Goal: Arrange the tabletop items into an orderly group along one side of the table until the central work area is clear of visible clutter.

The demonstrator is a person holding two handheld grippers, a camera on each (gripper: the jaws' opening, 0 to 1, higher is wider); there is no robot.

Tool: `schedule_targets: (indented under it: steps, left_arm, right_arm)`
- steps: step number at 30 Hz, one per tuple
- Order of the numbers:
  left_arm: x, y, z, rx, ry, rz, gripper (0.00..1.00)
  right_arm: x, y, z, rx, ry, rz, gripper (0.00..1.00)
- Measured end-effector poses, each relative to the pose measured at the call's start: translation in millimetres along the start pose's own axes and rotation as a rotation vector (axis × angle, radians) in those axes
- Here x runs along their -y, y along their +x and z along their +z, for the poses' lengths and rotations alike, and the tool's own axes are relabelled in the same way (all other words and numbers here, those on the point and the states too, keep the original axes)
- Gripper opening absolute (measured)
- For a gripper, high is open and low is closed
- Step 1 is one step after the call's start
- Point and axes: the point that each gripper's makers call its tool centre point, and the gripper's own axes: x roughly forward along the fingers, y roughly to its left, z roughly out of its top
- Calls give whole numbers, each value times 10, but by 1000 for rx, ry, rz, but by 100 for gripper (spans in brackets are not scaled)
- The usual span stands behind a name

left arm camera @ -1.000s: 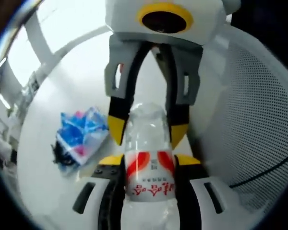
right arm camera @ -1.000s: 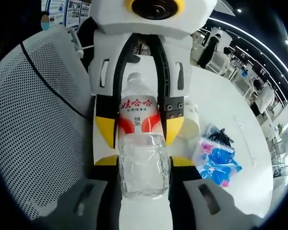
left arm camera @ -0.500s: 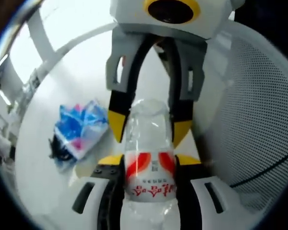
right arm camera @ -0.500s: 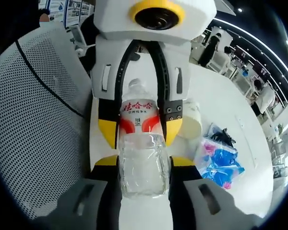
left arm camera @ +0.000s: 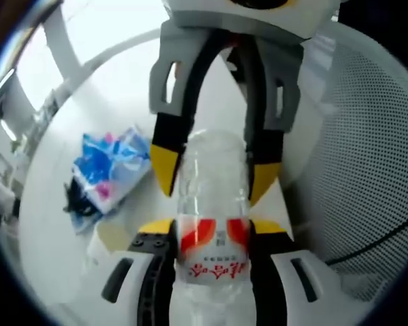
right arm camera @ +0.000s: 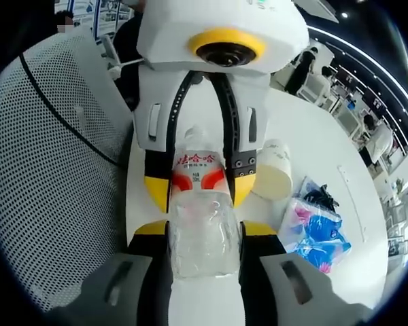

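Observation:
A clear water bottle (left arm camera: 213, 204) with a red-and-white label lies between both grippers, which face each other along it. My left gripper (left arm camera: 211, 228) is shut on the labelled end. My right gripper (left arm camera: 214, 174) comes in from the top and is shut on the clear end. In the right gripper view the water bottle (right arm camera: 204, 234) sits in my right gripper (right arm camera: 205, 228), with the left gripper (right arm camera: 199, 190) clamped on the label beyond. A blue-and-pink packet (left arm camera: 110, 170) lies on the white table (left arm camera: 54, 265).
A paper cup (right arm camera: 272, 178) stands on the table (right arm camera: 313, 129) beside the grippers, with the packet (right arm camera: 317, 234) and a small black item (right arm camera: 321, 197) past it. A white mesh chair back (left arm camera: 357, 170) (right arm camera: 54, 170) stands close along the table's edge. People sit at desks far behind.
Both grippers stay shut on the bottle. The views have shifted a little, the facing gripper now looms nearer, and more of the paper cup shows in the right gripper view.

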Motion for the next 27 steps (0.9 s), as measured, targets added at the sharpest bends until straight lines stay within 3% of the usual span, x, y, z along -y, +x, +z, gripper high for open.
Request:
schedule_targets:
  steps: [2, 10, 27]
  left_arm:
    - [7, 1, -30, -9, 16, 6, 36]
    - [-15, -105, -110, -10, 3, 19, 38]
    - [-108, -415, -118, 96, -188, 99, 43]
  right_arm:
    - [-38, 13, -56, -25, 3, 11, 35]
    - [-35, 49, -146, -18, 25, 31, 35]
    - [-25, 72, -367, -56, 34, 56, 36]
